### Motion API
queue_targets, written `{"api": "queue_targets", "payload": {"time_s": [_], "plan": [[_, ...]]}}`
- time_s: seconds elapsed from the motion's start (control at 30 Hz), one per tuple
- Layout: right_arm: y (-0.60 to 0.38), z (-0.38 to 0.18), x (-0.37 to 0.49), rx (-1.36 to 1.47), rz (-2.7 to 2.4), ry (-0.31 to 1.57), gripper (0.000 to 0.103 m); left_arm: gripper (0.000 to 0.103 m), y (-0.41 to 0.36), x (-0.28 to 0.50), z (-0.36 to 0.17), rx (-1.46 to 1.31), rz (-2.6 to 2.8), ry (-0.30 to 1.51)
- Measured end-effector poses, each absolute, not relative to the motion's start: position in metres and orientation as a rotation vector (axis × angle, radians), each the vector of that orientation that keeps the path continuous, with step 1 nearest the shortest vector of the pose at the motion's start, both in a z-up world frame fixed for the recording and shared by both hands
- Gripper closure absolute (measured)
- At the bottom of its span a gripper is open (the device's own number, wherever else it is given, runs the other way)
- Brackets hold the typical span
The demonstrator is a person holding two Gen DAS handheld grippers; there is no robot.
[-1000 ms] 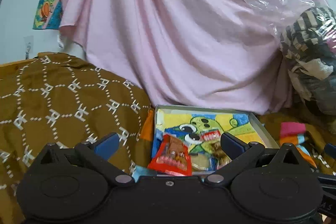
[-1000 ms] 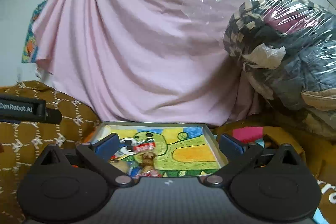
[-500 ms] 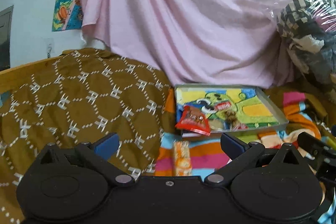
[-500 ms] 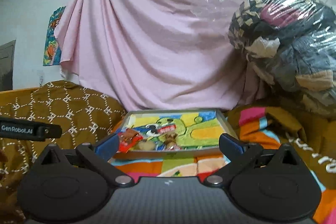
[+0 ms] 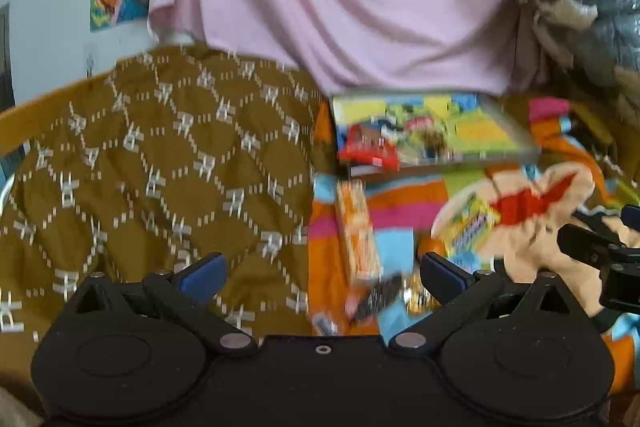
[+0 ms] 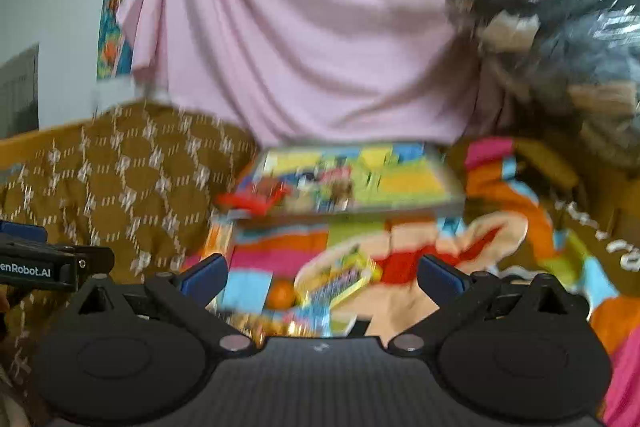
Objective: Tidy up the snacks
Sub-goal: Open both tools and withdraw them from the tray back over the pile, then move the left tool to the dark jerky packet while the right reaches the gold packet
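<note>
Both the left gripper and right gripper are hanging wide open, empty, above snack packets lying on the striped blanket; the cartoon-printed shallow tray is holding a red packet.

Motion blur and gripper bodies obscure your view.

Ahead of your left gripper, the tray contents smear beyond identification. Its body covers the near ends of the small wrappers. Your right gripper body hides the lower part of the yellow packet; printing unreadable.
</note>
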State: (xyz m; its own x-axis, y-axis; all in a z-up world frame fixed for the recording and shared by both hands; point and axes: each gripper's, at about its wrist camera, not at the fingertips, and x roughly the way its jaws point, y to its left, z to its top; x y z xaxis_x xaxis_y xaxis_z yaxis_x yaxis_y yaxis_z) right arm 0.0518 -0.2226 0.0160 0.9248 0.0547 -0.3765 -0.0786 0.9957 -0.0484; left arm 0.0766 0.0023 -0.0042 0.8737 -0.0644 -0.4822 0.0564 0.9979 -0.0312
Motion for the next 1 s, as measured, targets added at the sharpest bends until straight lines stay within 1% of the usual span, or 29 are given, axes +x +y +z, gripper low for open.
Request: {"api": "queue_targets", "payload": {"time_s": [0.1, 0.23, 0.47, 0.67, 0.77, 1.0], "plan": [[-0.221, 0.01, 0.056, -0.079, 0.082, 0.463, 0.0, 0.001, 0.005, 0.074, -0.011, -0.026, -0.068, 0.559], [-0.219, 0.004, 0.059, -0.081, 0.104, 0.523, 0.0, 0.001, 0.008, 0.076, -0.017, -0.037, -0.075, 0.623], [-0.223, -0.004, 0.074, -0.036, 0.139, 0.638, 0.0, 0.001, 0.011, 0.097, -0.021, -0.051, -0.126, 0.721], [-0.228, -0.005, 0.09, -0.06, 0.131, 0.678, 0.0, 0.001, 0.023, 0.127, -0.02, -0.142, -0.2, 0.82], [-0.226, -0.006, 0.099, -0.095, 0.138, 0.689, 0.0, 0.001, 0.022, 0.143, -0.022, -0.082, -0.215, 0.845], [-0.219, -0.015, 0.126, -0.204, 0.236, 0.723, 0.0, 0.001, 0.014, 0.175, -0.035, 0.073, -0.266, 0.829]]}}
